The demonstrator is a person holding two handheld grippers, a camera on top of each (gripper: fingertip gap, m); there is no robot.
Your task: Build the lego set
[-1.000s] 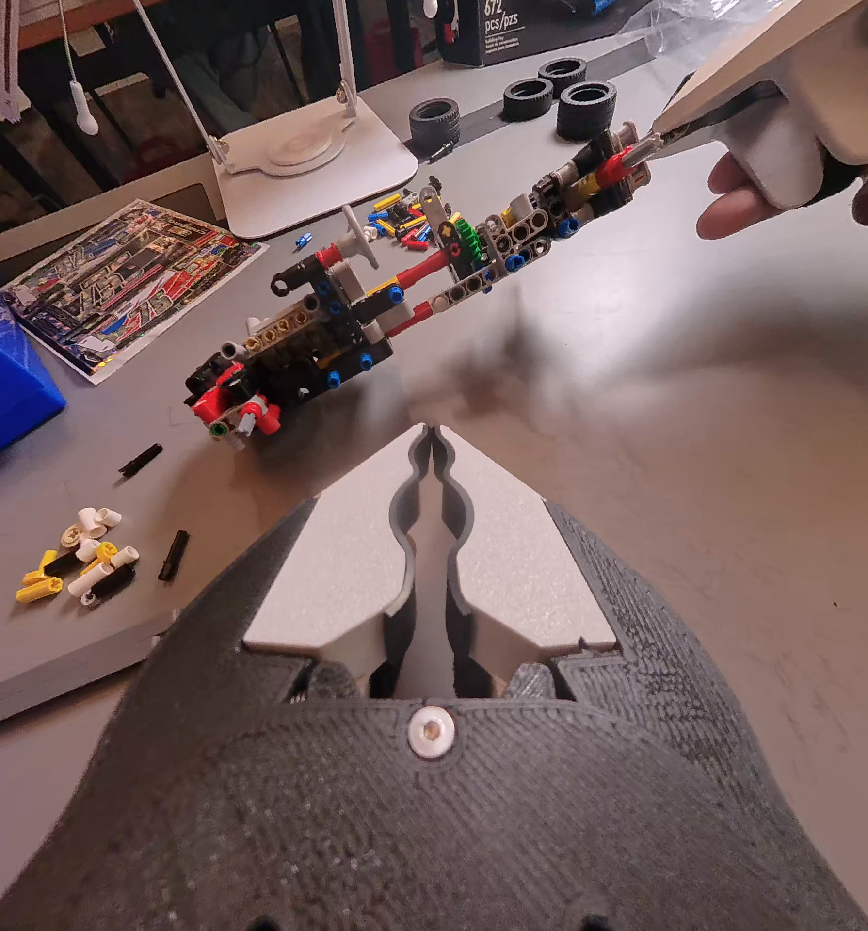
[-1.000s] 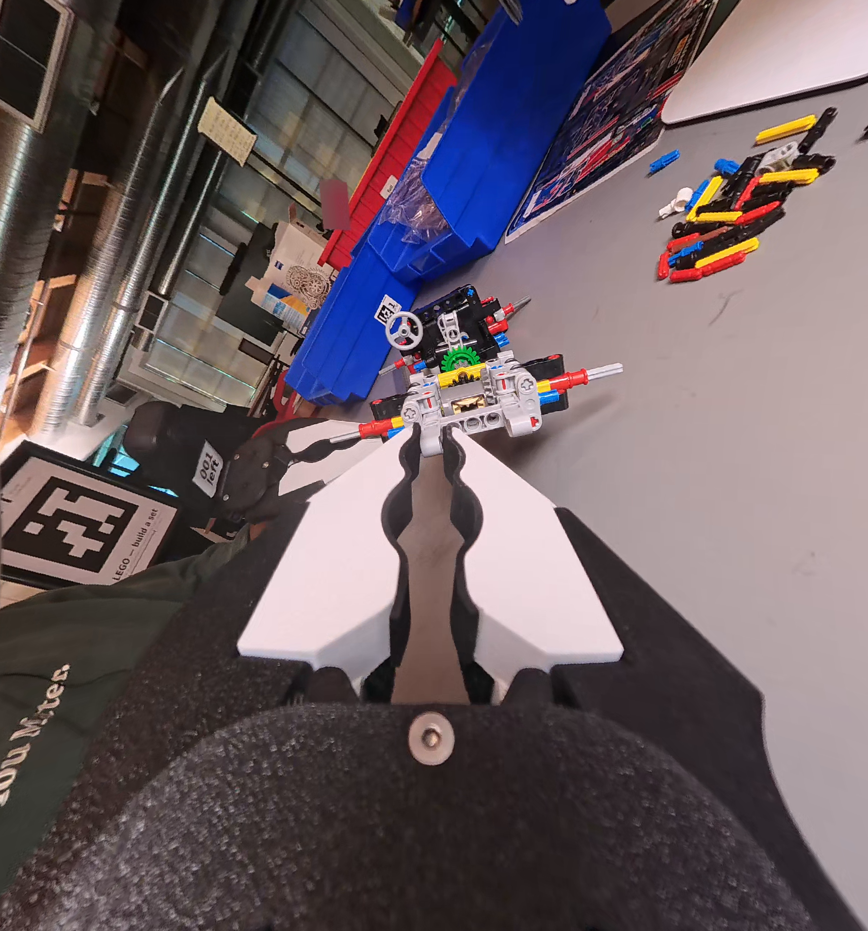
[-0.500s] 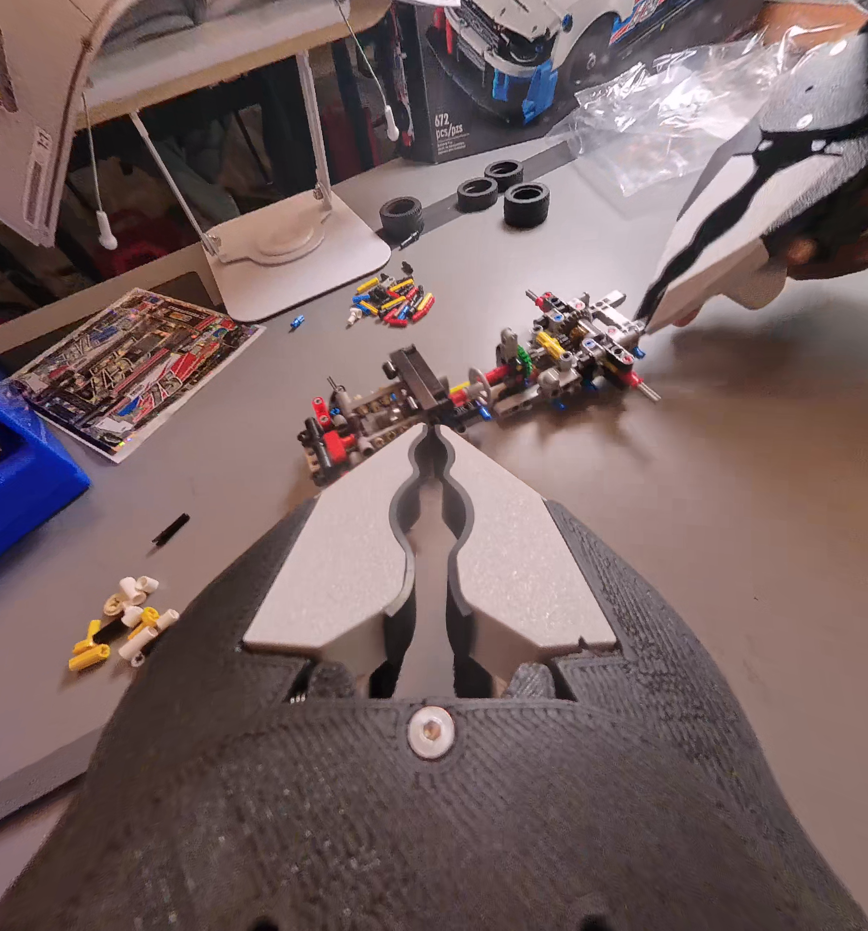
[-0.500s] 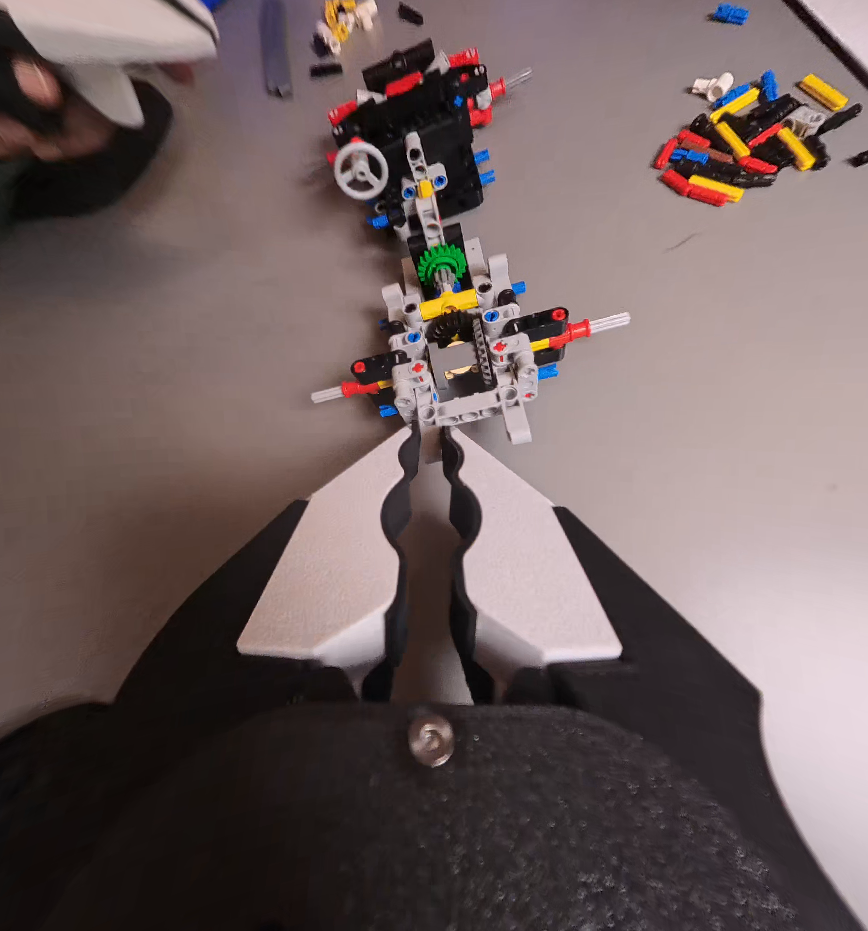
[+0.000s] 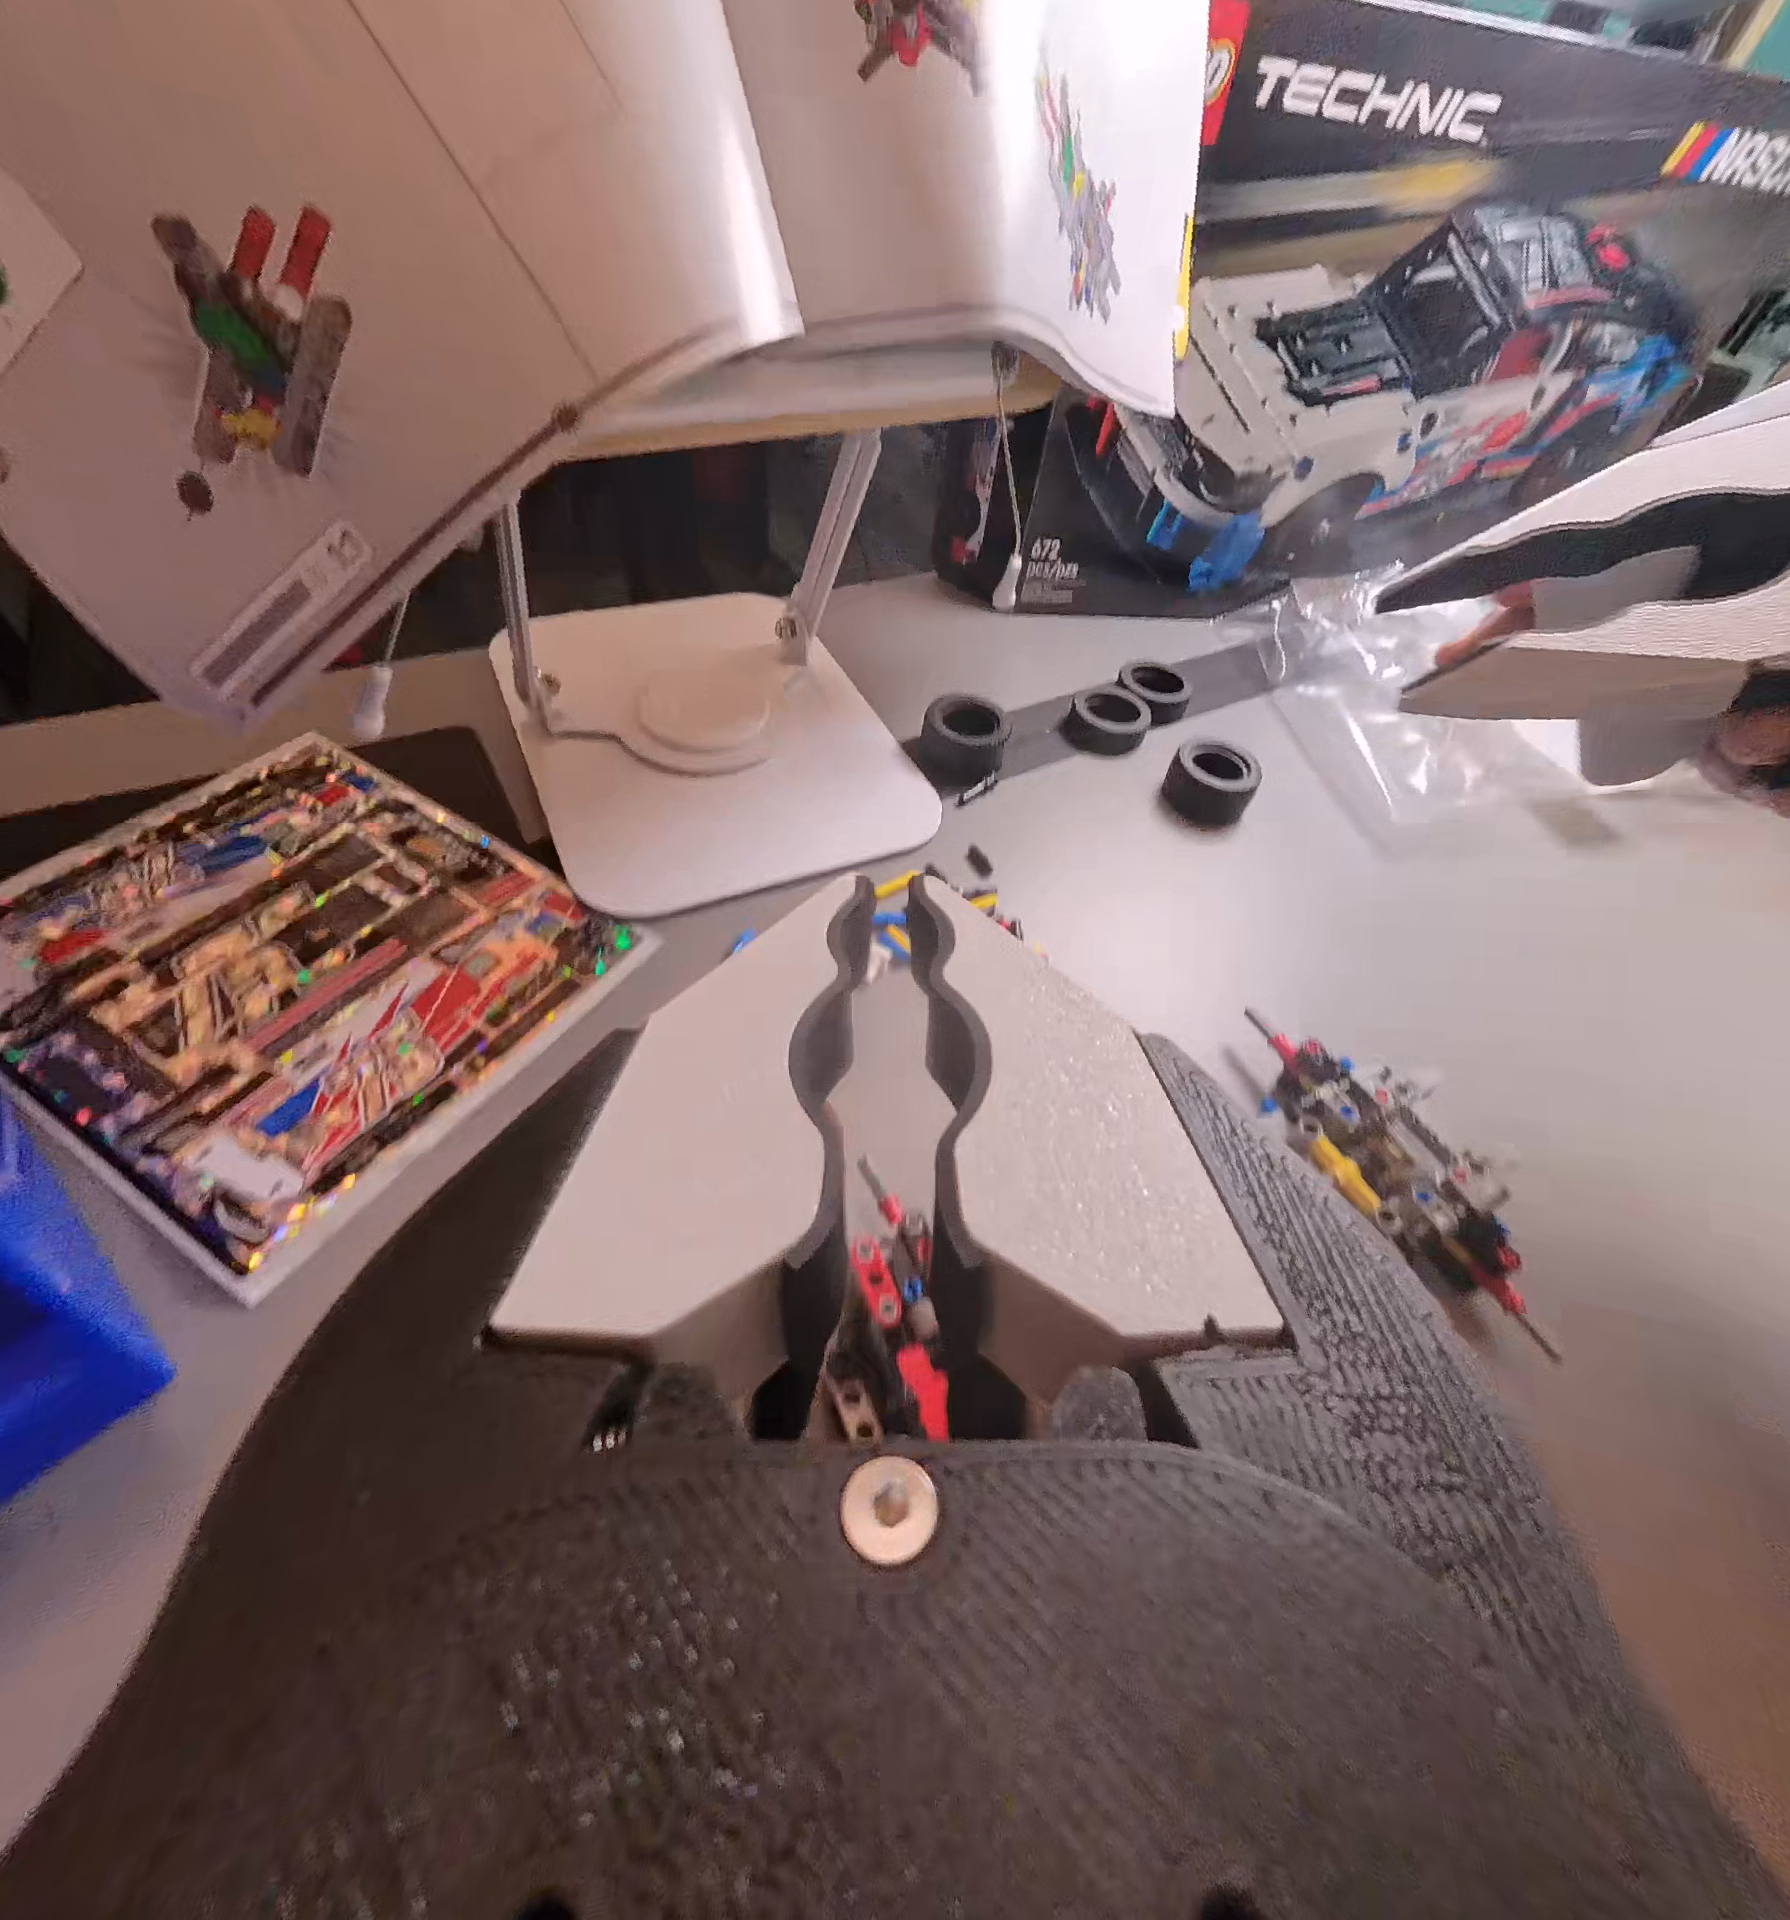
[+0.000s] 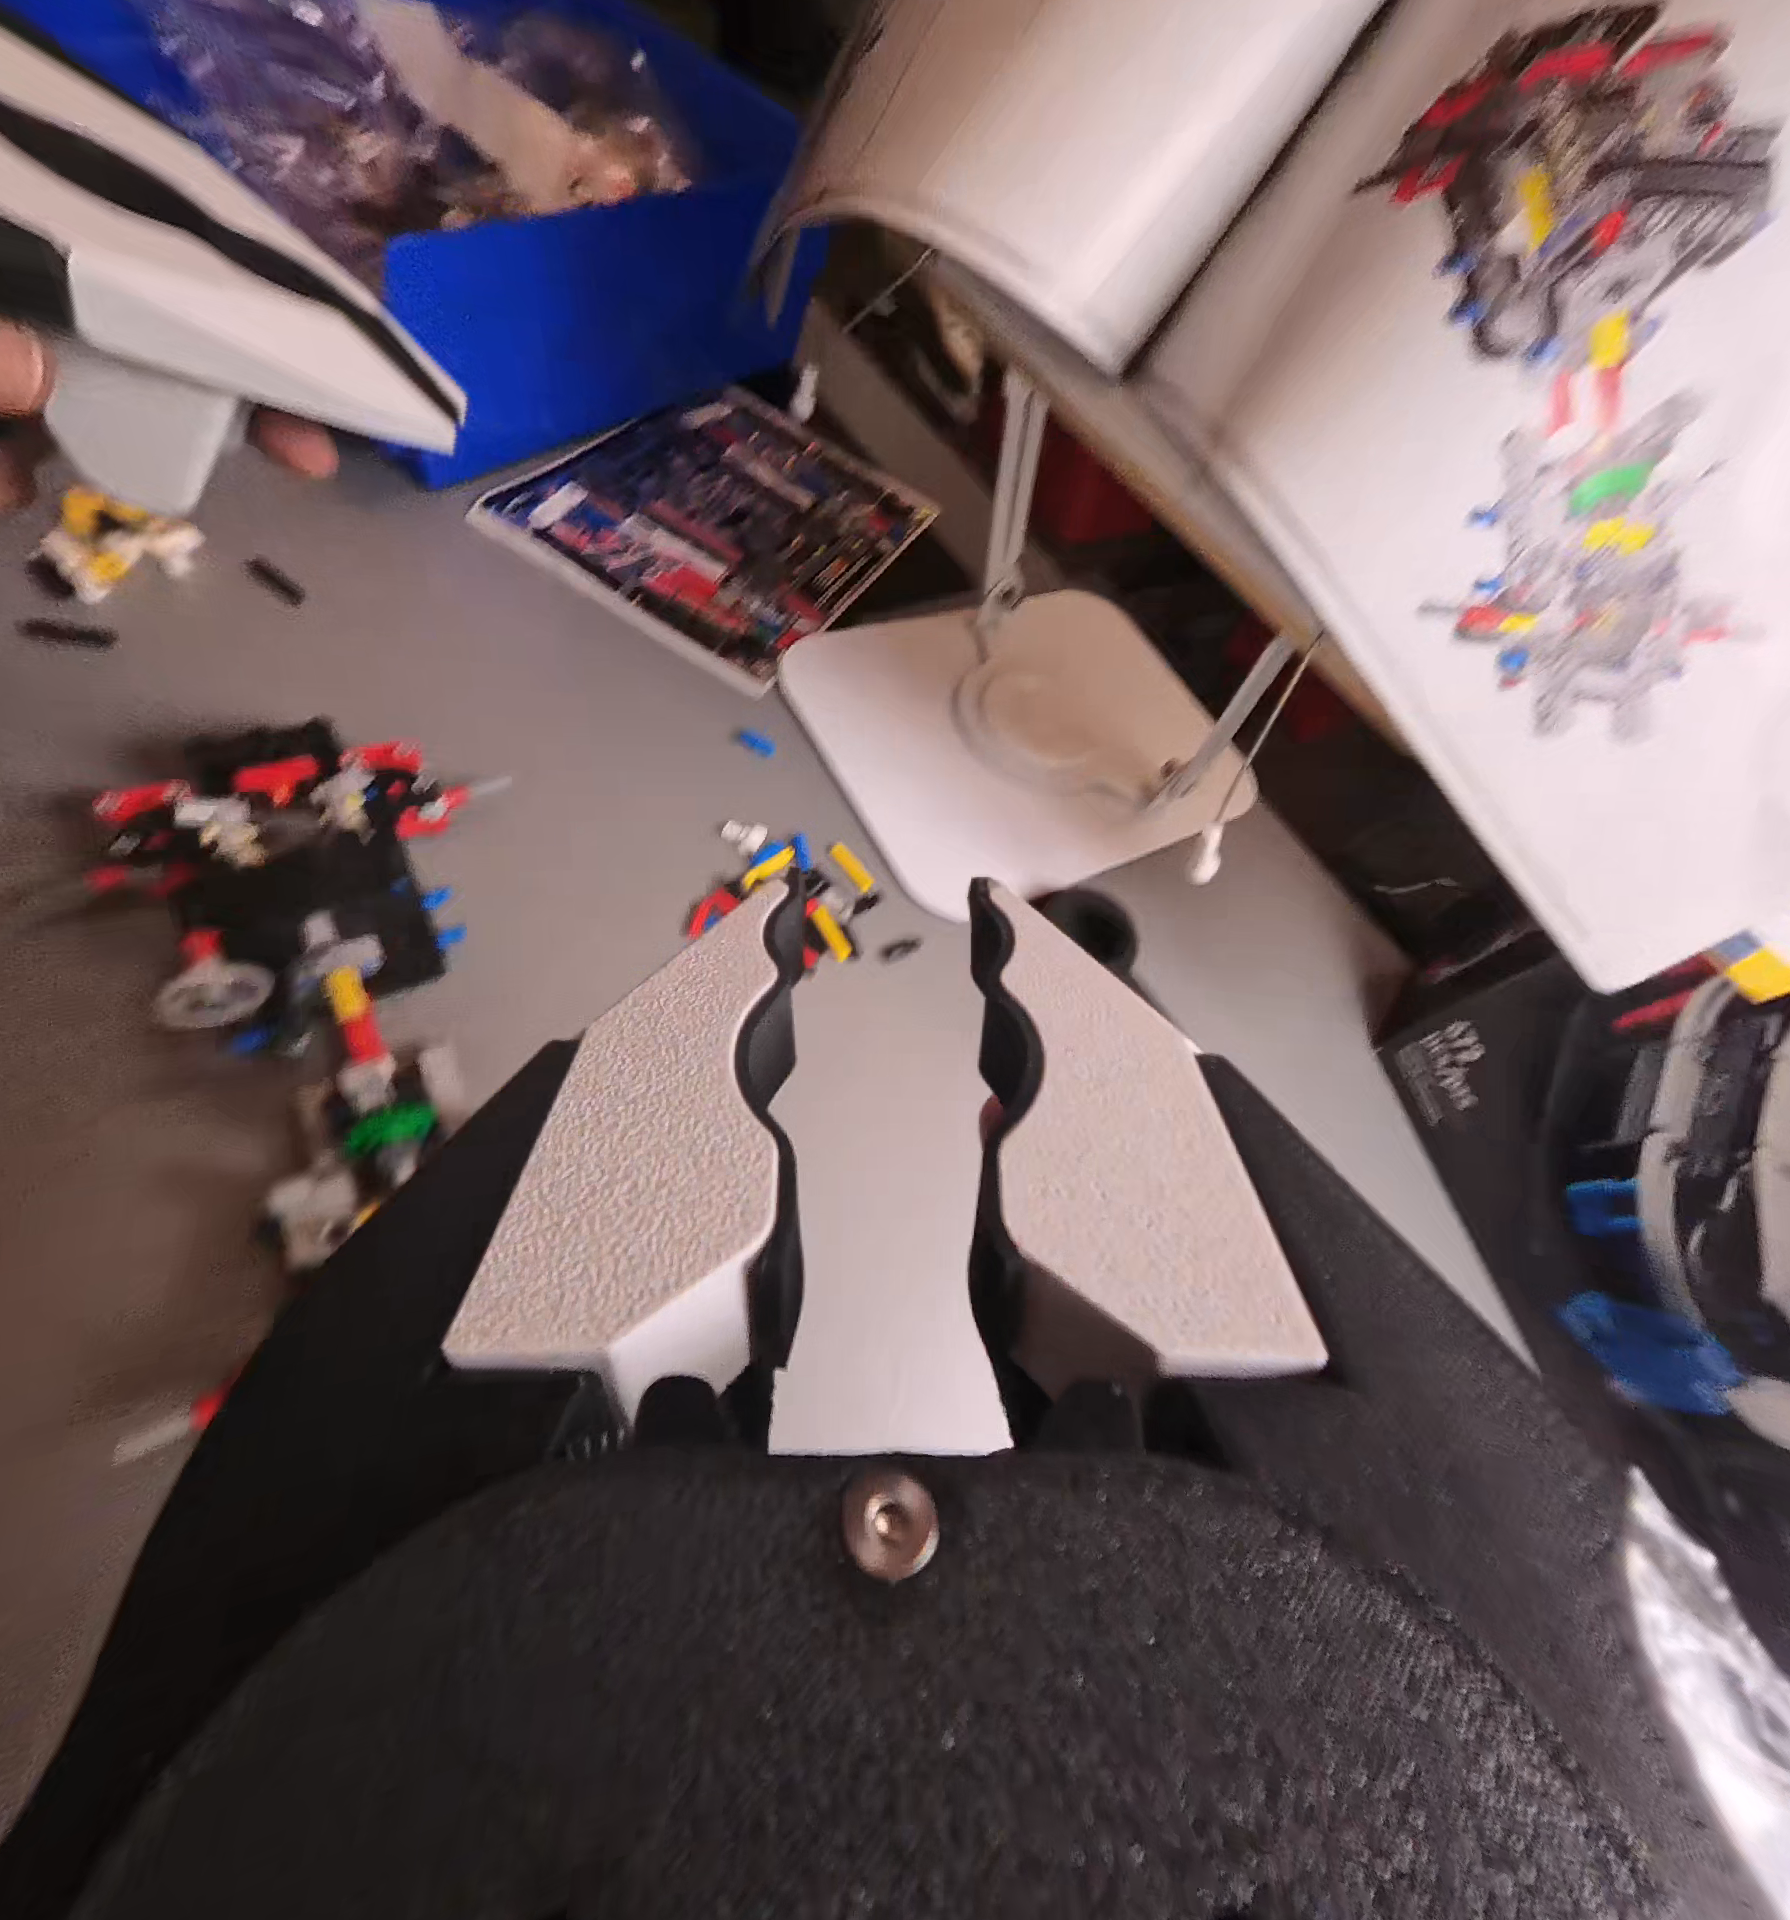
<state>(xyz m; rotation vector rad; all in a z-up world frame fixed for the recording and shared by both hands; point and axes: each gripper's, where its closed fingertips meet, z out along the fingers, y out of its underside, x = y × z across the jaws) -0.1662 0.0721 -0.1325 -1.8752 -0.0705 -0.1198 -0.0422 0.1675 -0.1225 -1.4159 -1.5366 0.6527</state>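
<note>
Half-built lego chassis [image 6: 288, 935] – long, multicoloured, apparently flat on grey table [image 6: 579, 727]

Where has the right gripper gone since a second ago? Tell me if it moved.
Yes. The right gripper has left the lego chassis, which now lies to its left, and has swung toward the white stand base, jaws open.

The grey bench [image 5: 1493, 935] carries a part-built multicoloured brick chassis [image 6: 288, 914], four black rubber tyres [image 5: 1109, 719], a glossy sticker sheet [image 5: 257, 997] and a white stand base [image 5: 714, 769].
</note>
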